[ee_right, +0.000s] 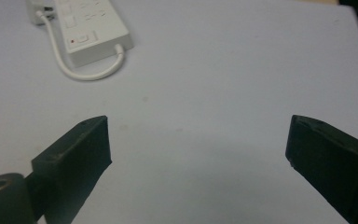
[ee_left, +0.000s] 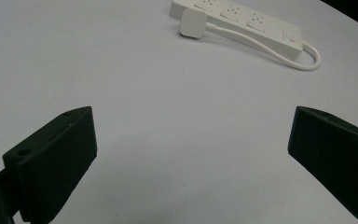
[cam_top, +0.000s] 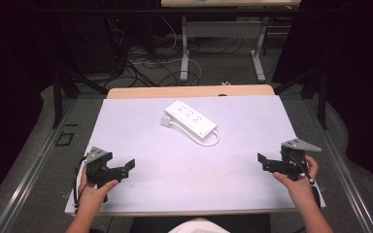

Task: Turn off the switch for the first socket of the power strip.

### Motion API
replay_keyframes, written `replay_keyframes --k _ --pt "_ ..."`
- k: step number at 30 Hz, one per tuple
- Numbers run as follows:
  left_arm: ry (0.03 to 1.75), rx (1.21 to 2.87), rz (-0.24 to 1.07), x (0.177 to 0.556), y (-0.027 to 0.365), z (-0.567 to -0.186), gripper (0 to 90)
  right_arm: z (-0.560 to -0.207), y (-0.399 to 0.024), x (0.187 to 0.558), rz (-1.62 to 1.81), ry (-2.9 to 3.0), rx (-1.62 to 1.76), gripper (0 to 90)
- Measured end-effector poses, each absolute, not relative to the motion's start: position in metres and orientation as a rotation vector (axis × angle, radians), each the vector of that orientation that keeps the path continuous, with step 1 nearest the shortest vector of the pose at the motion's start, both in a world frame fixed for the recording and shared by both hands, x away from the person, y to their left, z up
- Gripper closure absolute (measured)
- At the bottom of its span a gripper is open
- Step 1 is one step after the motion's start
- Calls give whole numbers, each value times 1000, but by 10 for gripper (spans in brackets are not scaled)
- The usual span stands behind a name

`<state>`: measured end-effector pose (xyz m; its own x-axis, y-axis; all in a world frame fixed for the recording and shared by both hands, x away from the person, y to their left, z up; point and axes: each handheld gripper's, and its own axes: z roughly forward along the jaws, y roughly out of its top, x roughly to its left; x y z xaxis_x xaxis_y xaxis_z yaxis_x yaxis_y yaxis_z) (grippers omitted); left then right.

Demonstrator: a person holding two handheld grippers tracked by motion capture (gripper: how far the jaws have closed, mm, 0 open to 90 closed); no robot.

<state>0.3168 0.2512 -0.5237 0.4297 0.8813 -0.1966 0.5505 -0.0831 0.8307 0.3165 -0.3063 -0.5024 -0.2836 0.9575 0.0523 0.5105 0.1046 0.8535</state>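
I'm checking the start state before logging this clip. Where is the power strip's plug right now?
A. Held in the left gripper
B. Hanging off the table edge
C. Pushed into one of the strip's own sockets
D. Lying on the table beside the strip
D: the plug lies flat on the table next to the power strip, and both grippers are open, holding nothing.

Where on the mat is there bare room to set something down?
Nearly everywhere. The mat is bare between the left gripper and right gripper, and along both sides of the power strip. The one taken patch is far centre: the strip, its cord and plug.
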Motion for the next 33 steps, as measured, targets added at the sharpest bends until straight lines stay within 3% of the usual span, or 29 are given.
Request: replay_keyframes --k 16,33 --pt "1231 1761 451 314 248 -522 14 -512 -309 316 1070 1852 1429 35" --pt "1234 1756 477 310 248 -522 21 -507 -301 319 1077 1898 1368 153"
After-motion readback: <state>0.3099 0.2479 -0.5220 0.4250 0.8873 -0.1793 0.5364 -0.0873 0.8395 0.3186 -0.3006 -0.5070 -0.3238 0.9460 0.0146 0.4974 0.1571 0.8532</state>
